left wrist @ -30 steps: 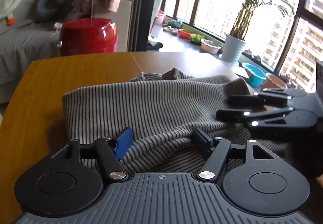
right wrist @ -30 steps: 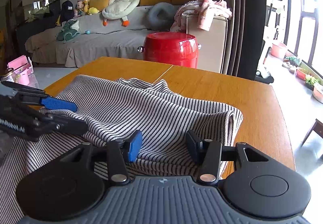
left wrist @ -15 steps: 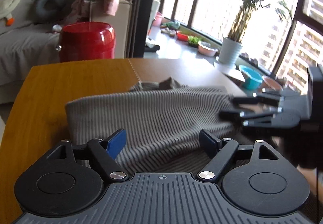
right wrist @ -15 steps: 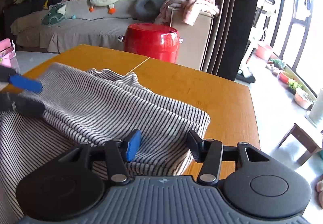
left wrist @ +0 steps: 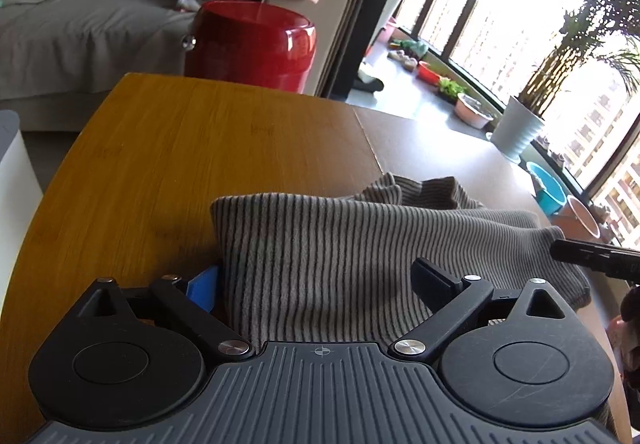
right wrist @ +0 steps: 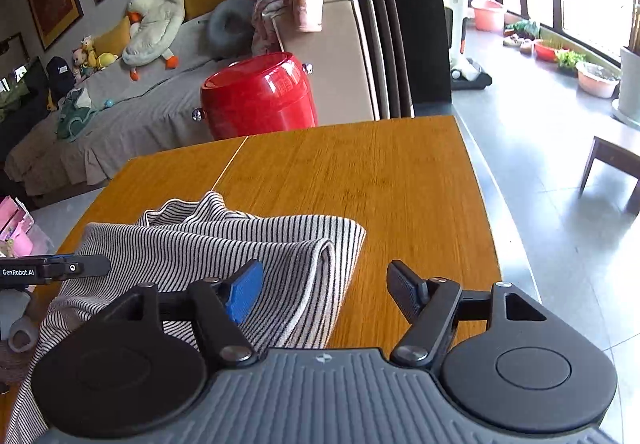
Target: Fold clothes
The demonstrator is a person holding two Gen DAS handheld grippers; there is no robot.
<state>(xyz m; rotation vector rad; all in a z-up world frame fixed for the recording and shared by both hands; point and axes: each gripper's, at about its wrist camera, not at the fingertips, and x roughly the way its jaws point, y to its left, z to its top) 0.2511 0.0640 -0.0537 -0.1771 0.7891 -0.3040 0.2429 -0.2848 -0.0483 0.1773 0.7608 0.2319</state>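
Observation:
A grey-and-black striped garment (left wrist: 360,244) lies folded on the wooden table (left wrist: 180,148). My left gripper (left wrist: 316,280) hovers open over its near left corner, the cloth lying loose under the gap, nothing pinched. In the right wrist view the same garment (right wrist: 224,240) sits left of centre with its folded edge on the right. My right gripper (right wrist: 324,290) is open, blue pad over that edge, black pad over bare table (right wrist: 380,180). One of the right gripper's fingers (left wrist: 588,250) shows at the far right. The left gripper's fingers (right wrist: 80,267) reach in from the left.
A red round drum (right wrist: 260,96) stands just beyond the table's far edge, with a grey sofa (right wrist: 120,116) behind it. A white object (left wrist: 12,164) sits off the table's left side. The floor drops away past the table's right edge (right wrist: 488,204).
Both grippers have opened wider and drawn back from the garment. The left view has swung left and the right view right, so each sees less of the other gripper.

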